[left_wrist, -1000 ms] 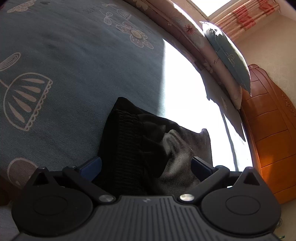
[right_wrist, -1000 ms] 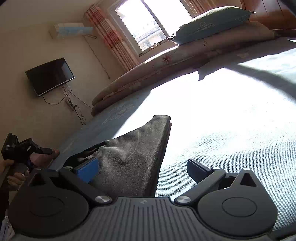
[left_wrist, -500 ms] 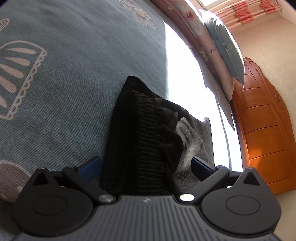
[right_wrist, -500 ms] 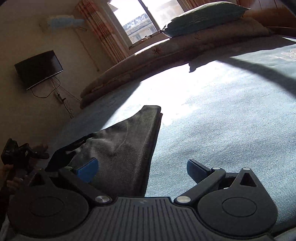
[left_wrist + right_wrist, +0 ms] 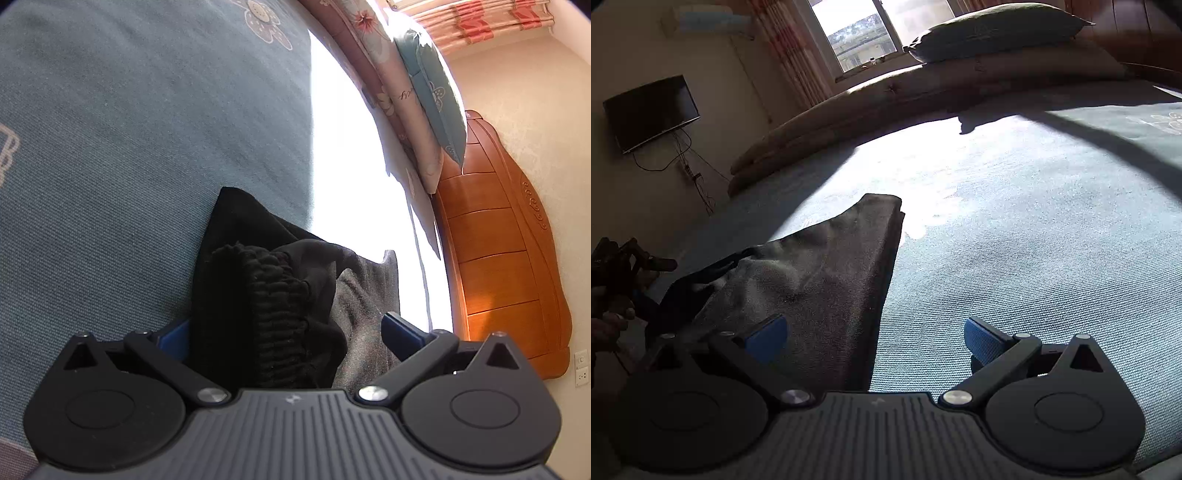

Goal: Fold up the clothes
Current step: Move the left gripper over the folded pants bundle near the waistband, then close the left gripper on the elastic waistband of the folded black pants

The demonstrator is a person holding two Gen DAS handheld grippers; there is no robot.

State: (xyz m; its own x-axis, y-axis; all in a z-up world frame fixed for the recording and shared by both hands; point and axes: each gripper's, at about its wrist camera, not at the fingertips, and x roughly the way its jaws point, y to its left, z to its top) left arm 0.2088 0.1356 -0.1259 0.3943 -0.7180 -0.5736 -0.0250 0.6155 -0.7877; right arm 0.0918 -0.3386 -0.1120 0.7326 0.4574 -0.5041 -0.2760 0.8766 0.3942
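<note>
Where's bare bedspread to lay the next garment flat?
Free: the sunlit bedspread right of the dark garment, up to the pillow and rolled quilt. Also the shaded stretch left of it. Crowded: garment bunched between the left tongs.

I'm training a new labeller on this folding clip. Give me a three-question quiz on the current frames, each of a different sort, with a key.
1. True or false: the right gripper is clamped on the dark garment.
2. Multiple choice: what lies between the left gripper jaws? A) a pillow B) the garment's ribbed waistband C) nothing
3. Fill in: the garment lies on a blue-grey ____.

Key: 1 false, its jaws stand open; 2 B; 3 bedspread.
</note>
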